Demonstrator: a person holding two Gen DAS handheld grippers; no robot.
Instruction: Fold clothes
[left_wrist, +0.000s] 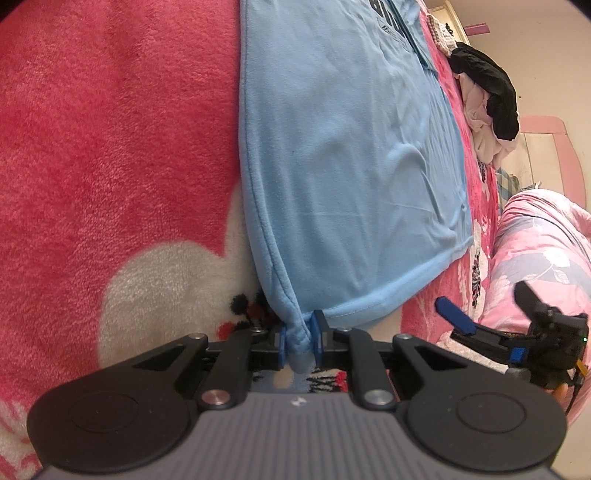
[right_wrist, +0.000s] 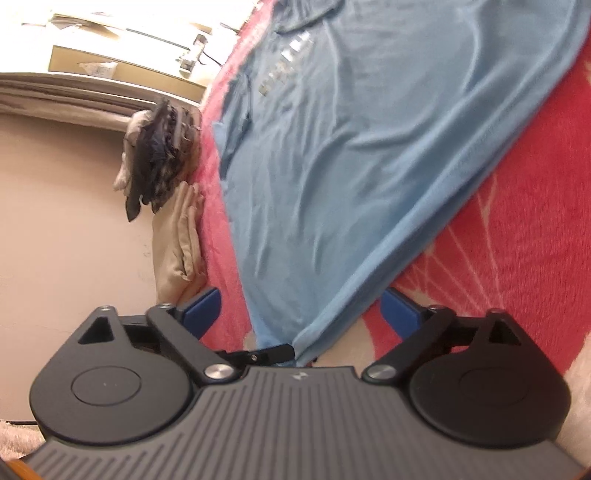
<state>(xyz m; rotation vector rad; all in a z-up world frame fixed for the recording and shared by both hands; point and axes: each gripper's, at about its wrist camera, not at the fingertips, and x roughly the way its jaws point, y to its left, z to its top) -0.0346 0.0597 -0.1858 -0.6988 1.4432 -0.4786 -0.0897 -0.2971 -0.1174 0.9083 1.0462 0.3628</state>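
A light blue T-shirt (left_wrist: 351, 166) with dark print lies spread flat on a red and pink plush blanket (left_wrist: 110, 147). My left gripper (left_wrist: 298, 339) is shut on a bunched corner of the shirt's hem, which pokes out between the blue pads. In the left wrist view my right gripper (left_wrist: 482, 295) hovers at the lower right, jaws wide apart. In the right wrist view the T-shirt (right_wrist: 369, 166) runs away from my right gripper (right_wrist: 301, 306). This gripper is open: the shirt's other hem corner lies between the blue pads (right_wrist: 207, 306), which do not touch it.
A heap of black and pale clothes (left_wrist: 491, 96) sits at the blanket's far edge. In the right wrist view, dark clothes (right_wrist: 159, 162) and a folded beige garment (right_wrist: 181, 240) lie at the left edge. A pink floral quilt (left_wrist: 546, 251) bulges at right, near the pink bed frame (left_wrist: 554, 125).
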